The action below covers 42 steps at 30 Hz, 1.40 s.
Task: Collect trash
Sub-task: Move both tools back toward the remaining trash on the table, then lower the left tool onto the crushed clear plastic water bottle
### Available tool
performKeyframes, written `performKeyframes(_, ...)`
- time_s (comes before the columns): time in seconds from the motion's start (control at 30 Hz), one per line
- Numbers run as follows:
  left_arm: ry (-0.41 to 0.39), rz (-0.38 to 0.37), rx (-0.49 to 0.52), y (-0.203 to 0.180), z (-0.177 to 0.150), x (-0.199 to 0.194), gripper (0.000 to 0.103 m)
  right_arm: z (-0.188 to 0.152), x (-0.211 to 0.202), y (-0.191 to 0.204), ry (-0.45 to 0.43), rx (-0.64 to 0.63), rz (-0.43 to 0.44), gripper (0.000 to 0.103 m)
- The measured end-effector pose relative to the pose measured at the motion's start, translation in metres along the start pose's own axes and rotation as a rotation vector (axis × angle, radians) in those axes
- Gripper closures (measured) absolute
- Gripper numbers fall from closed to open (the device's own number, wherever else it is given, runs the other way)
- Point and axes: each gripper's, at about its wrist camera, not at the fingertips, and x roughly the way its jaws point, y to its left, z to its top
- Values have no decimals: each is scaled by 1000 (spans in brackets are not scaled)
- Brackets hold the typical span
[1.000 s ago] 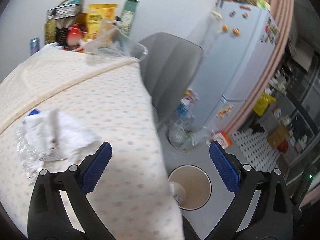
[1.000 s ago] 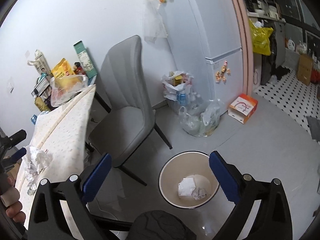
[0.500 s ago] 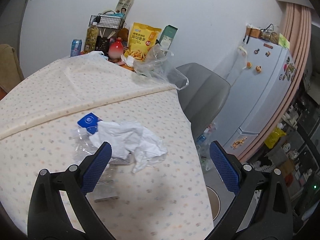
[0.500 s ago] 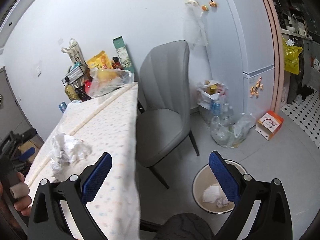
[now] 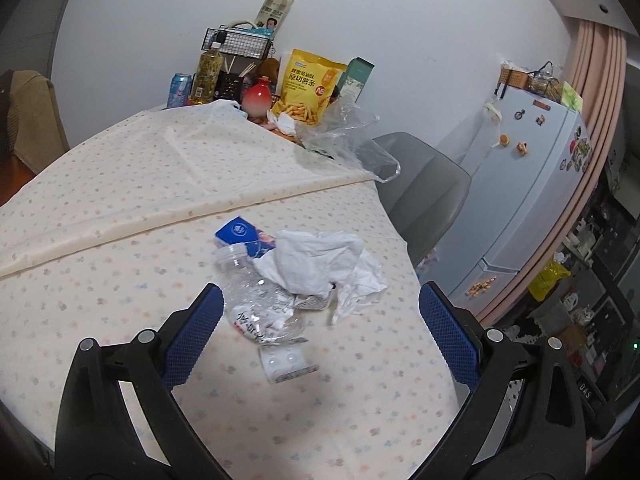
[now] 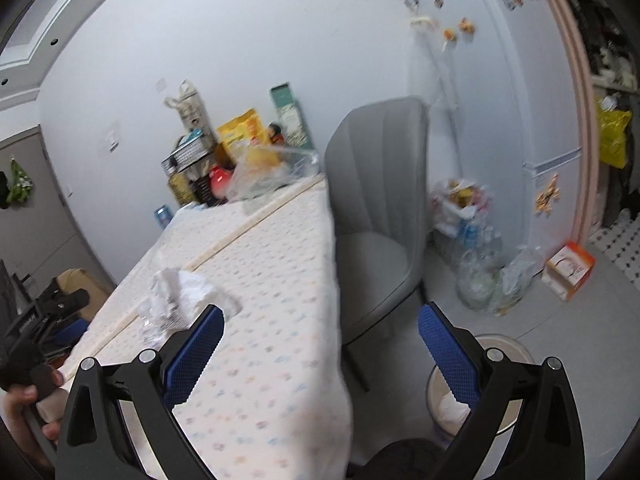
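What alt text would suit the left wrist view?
An open blue-padded left claw hovers over a trash pile on a dotted cream tablecloth: crushed clear plastic bottle, crumpled white tissue, small blue carton.

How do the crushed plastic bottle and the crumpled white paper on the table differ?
The crushed plastic bottle is clear and see-through; the crumpled white paper is opaque. The bottle carries a printed label, the paper looks plain. The paper lies partly over the bottle. Both sit on the table ahead of the open left gripper.
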Motion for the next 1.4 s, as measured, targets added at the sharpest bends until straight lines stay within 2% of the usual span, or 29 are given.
performKeyframes(0.17,22,-3,-8,13,-8,-2,6,-7,10,15,91,-59,28,8)
performKeyframes(0.33,61,4,-21,23,-16,4,6,-11,14,24,122,-103,13,8)
performKeyframes(0.77,148,9,-14,29,-35,28,6,-20,24,16,168,-109,17,8)
performKeyframes(1.1,194,89,30,22,-36,62,11,-22,26,2,174,-98,21,8)
performKeyframes(1.4,207,146,-11,32,-24,84,12,-22,31,-7,196,-79,4,8)
